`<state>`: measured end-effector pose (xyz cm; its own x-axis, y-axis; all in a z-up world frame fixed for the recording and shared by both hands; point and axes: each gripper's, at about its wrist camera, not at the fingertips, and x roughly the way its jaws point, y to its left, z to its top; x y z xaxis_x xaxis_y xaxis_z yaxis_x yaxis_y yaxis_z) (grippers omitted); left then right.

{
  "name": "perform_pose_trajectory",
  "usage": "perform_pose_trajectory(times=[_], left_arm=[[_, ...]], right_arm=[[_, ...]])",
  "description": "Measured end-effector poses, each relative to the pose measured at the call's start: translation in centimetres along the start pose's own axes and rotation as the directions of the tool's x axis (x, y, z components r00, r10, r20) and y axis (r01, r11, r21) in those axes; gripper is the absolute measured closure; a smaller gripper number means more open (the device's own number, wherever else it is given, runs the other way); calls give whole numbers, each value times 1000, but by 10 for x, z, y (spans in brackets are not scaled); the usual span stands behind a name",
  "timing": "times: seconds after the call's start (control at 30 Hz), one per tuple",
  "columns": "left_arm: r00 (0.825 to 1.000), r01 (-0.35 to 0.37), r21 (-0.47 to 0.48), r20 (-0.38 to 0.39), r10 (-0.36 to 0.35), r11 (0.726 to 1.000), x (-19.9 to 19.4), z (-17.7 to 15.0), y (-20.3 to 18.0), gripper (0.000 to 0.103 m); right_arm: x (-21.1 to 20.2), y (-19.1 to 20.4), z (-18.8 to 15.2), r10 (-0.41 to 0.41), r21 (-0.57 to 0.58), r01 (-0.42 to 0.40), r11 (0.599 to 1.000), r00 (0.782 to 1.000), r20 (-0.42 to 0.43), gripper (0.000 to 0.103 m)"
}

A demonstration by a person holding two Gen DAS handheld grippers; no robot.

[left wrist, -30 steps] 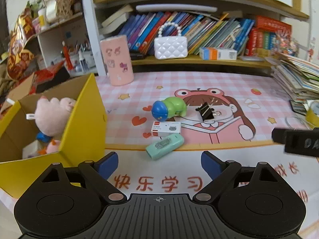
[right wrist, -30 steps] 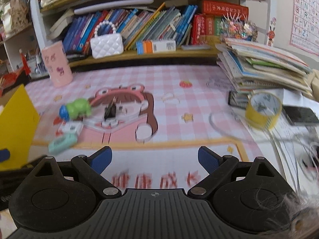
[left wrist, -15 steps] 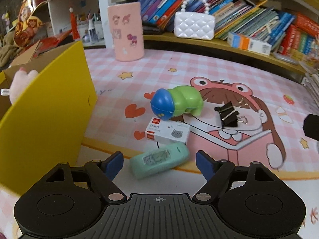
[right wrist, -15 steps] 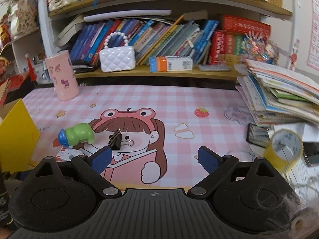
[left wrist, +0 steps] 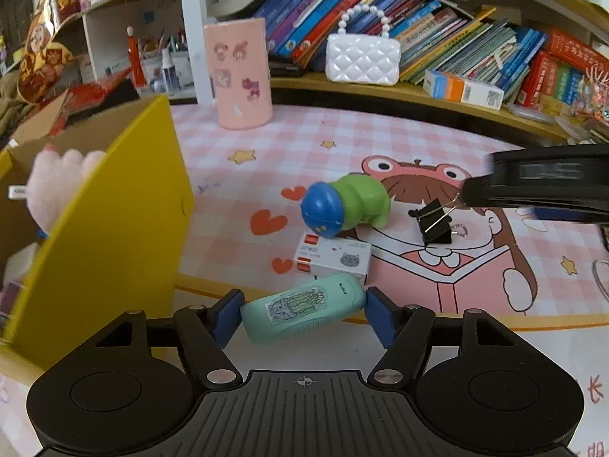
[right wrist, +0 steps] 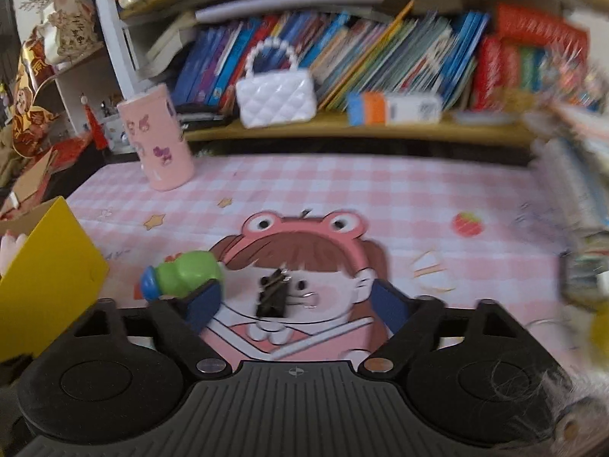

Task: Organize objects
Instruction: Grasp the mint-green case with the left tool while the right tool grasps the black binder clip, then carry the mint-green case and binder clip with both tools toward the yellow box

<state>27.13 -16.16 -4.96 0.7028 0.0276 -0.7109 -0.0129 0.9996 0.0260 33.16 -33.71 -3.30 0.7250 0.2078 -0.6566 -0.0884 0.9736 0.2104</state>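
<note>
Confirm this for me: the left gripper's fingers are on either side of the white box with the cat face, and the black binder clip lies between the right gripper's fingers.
Half right. In the left wrist view the left gripper straddles the mint green correction tape, not the white box, which lies just beyond it. Its jaws have just been closing. The black binder clip does lie between the right gripper's fingers.

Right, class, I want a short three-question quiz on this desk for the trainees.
1. True or false: the white handbag stands on the pink mat.
2. What sits inside the yellow box? A) a pink plush toy B) a binder clip C) a cup
3. Which thing lies between the green toy and the mint case?

Key: 1 false, the handbag stands on the shelf. 2 A. 3 the small white box.
</note>
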Motion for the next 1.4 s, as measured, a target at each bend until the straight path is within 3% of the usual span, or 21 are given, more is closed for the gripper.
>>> perform_pose_trajectory(times=[0.07, 0.3, 0.4, 0.47, 0.83, 1.1, 1.4], left_arm=[[1000, 3, 3, 6, -3, 1000, -5, 1, 1, 33], [999, 32, 14, 26, -32, 999, -16, 3, 1, 33], [999, 42, 7, 27, -42, 999, -19, 3, 3, 33], [998, 46, 4, 31, -46, 999, -22, 3, 4, 33], [996, 75, 13, 43, -76, 997, -39, -9, 9, 33], [988, 134, 52, 67, -137, 990, -62, -21, 15, 33], [977, 188, 66, 91, -193, 980, -92, -42, 46, 33]], right_arm=[[15, 1, 4, 14, 33, -14, 999, 1000, -16, 41], [51, 0, 13, 3, 69, 0, 998, 999, -42, 43], [62, -3, 11, 16, 71, -10, 997, 997, -79, 68], [63, -7, 9, 34, 87, -26, 996, 996, -87, 93], [6, 0, 3, 10, 10, -10, 1000, 999, 42, 95], [-44, 11, -23, 4, 5, -5, 1000, 999, 53, 95], [-103, 29, -59, -66, 41, 63, 997, 994, 82, 95]])
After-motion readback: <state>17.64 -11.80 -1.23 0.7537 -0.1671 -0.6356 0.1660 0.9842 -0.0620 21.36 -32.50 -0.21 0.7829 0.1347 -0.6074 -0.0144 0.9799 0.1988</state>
